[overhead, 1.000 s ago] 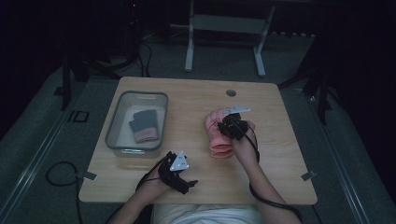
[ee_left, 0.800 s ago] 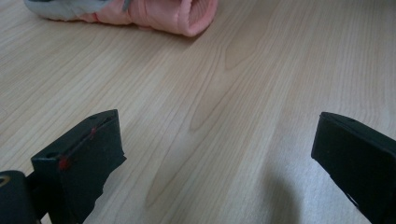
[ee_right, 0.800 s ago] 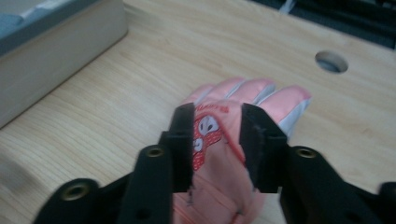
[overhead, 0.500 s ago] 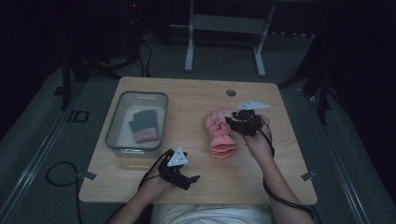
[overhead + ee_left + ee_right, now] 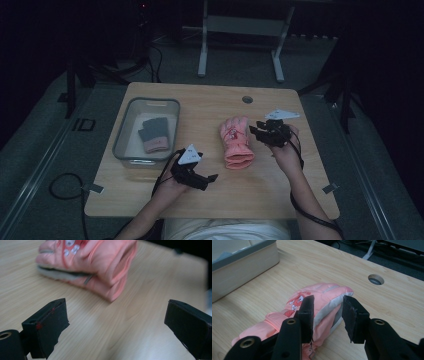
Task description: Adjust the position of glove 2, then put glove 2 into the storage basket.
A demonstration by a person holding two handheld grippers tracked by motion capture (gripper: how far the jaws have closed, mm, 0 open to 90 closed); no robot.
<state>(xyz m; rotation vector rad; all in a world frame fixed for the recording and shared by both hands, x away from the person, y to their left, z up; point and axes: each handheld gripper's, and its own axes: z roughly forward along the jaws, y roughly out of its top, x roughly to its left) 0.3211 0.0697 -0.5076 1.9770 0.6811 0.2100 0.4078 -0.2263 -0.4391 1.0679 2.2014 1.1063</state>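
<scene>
A pink winter glove [image 5: 236, 142] lies flat on the wooden table [image 5: 200, 105], fingers toward the far edge and cuff toward me. My right gripper [image 5: 254, 131] sits just right of the glove, pointing at its side. In the right gripper view the glove [image 5: 322, 296] lies beyond the right gripper [image 5: 328, 302]. Its jaws have just been opening and stand apart with nothing pinched between them. My left gripper [image 5: 212, 177] hovers near the front, left of the cuff. In the left gripper view the left gripper [image 5: 116, 310] is wide open, facing the cuff [image 5: 110, 265].
A clear plastic bin [image 5: 125, 131] stands on the left half of the table and holds a grey glove with a pink cuff [image 5: 152, 134]. A round cable hole [image 5: 247, 99] is near the far edge. Cables trail from both grippers off the table's front.
The right gripper has drawn back to the right, off the pink glove, which now lies flat. The left gripper has lifted and shifted slightly toward the glove.
</scene>
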